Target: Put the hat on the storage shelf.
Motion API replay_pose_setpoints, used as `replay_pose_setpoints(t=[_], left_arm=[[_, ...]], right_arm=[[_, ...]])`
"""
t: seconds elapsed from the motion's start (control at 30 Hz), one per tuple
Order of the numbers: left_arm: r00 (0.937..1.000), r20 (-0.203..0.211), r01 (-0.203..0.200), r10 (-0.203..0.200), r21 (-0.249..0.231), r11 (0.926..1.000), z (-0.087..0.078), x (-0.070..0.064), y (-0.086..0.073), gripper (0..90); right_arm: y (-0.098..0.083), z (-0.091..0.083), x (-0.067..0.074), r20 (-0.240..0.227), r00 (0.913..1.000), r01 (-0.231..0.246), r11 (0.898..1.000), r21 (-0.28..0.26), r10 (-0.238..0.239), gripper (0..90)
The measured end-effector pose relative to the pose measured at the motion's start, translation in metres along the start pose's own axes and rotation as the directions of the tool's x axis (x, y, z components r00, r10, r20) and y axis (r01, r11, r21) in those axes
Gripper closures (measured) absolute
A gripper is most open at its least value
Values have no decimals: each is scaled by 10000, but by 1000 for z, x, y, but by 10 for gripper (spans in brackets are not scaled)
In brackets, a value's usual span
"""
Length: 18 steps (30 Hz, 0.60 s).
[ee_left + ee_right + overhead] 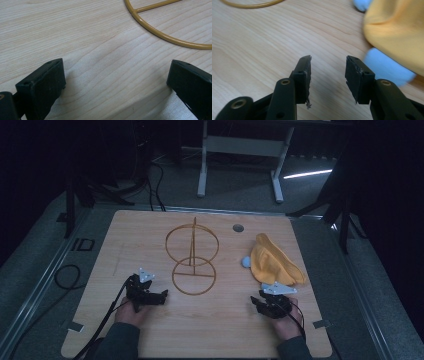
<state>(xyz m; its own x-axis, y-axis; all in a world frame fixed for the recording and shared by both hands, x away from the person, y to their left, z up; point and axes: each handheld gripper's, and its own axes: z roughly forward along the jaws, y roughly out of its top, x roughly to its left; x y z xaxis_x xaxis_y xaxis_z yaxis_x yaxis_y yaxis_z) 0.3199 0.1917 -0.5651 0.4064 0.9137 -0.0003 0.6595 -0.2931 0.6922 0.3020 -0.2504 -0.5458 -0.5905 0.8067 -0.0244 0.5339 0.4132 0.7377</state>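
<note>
A gold wire stand (192, 260) with two rings and an upright rod stands mid-table. A yellow cloth (274, 260) with a light blue piece (246, 262) at its edge lies to the right of it. My left gripper (161, 296) rests near the front left, just below the lower ring. Its jaws (115, 80) stand wide open over bare wood, with the ring's rim (160, 35) ahead. My right gripper (257, 302) sits at the front right, just in front of the cloth. It (328, 67) is open with nothing between the pads. The yellow cloth (397, 32) and a blue piece (387, 67) lie right beside its right jaw.
The wooden table (150, 235) has a round hole (238, 227) near its far edge. Black cables (107, 315) trail off the front left. A white desk frame (240, 155) stands on the floor beyond the table, and dark stands flank both sides.
</note>
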Motion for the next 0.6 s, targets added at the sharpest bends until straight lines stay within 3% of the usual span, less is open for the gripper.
replay_pose_setpoints(t=[0.1, 0.13, 0.33, 0.43, 0.47, 0.5, 0.6], left_arm=[[10000, -1, -2, 2, 0, 10000, 0, 0, 0, 19], [10000, 0, -1, 1, -1, 10000, 0, 0, 0, 19], [10000, -4, 11, -11, 1, 10000, 0, 0, 0, 19], [10000, -10, 7, -7, 7, 10000, 0, 0, 0, 20], [10000, -10, 7, -7, 7, 10000, 0, 0, 0, 20], [10000, -18, 13, -13, 11, 10000, 0, 0, 1, 20], [10000, -17, 24, -24, 8, 10000, 0, 0, 1, 20]], right_arm=[[-1, -3, -5, 153, 9996, -238, 9997, -80, 239, 535], [-2, -5, -10, 310, 9982, -513, 9985, -187, 519, 530], [-6, -12, -21, 875, 9920, -881, 9953, -393, 913, 504], [-11, -13, -31, 1237, 9805, -1513, 9882, -232, 1530, 466], [-11, -13, -31, 1237, 9805, -1513, 9882, -232, 1530, 466], [-12, -10, -34, 1155, 9764, -1827, 9831, -100, 1826, 440], [-12, -6, -36, 1046, 9764, -1899, 9818, -28, 1892, 438]])
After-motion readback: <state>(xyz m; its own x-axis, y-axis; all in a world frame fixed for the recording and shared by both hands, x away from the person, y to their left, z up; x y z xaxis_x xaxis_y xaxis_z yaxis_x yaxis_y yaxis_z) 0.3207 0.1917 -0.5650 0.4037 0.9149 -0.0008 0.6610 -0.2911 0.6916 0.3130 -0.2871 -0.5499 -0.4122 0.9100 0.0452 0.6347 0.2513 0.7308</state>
